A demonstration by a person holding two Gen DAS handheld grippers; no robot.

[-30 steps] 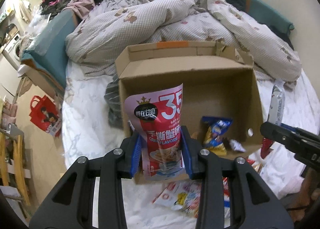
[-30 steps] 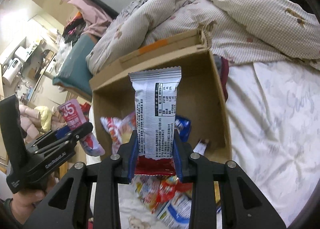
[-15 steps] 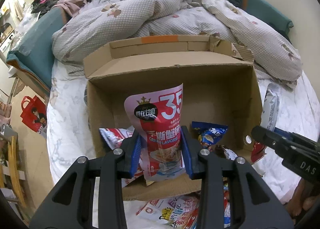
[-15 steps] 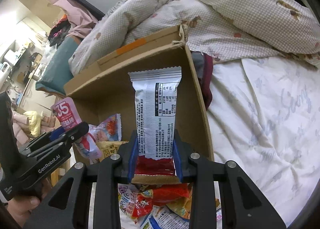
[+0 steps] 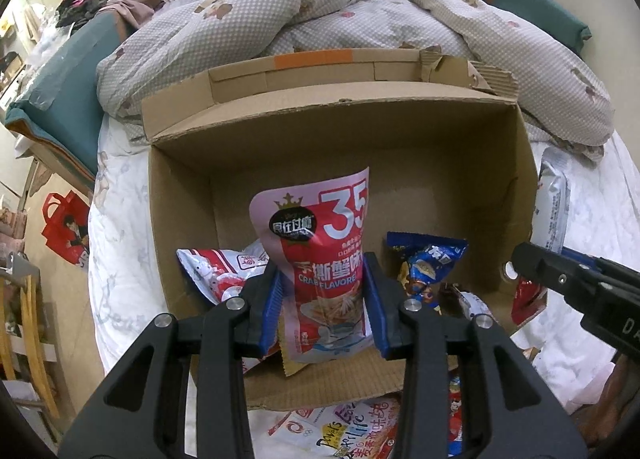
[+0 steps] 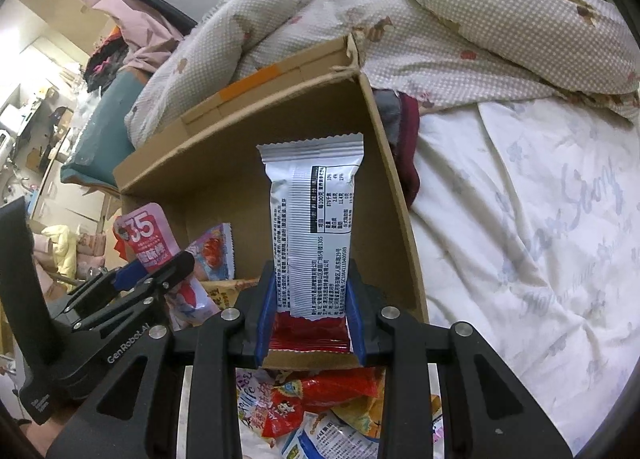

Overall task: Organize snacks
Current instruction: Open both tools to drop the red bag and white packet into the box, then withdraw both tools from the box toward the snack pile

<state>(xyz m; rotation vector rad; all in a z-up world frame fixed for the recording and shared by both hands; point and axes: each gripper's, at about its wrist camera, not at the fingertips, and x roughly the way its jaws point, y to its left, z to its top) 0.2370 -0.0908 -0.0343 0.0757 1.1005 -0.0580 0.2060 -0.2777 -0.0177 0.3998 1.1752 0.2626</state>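
An open cardboard box (image 5: 400, 147) lies on the bed; it also shows in the right wrist view (image 6: 224, 179). My left gripper (image 5: 323, 301) is shut on a pink crab-flavoured snack pouch (image 5: 316, 243) and holds it upright over the box's near edge. My right gripper (image 6: 311, 319) is shut on a white and red snack bar wrapper (image 6: 316, 227), upright at the box's near right corner. A blue packet (image 5: 430, 267) and a white and red packet (image 5: 216, 271) lie inside the box. Each gripper shows in the other's view: right (image 5: 560, 279), left (image 6: 132, 283).
Several loose snack packets lie on the white sheet in front of the box (image 6: 320, 407), also seen below the left gripper (image 5: 352, 427). A crumpled checked duvet (image 5: 360, 19) is piled behind the box. A red bag (image 5: 66, 227) sits on the floor at left.
Both grippers have moved forward and down toward the box with their snacks still held. The box now looks larger, and more packets inside it show.
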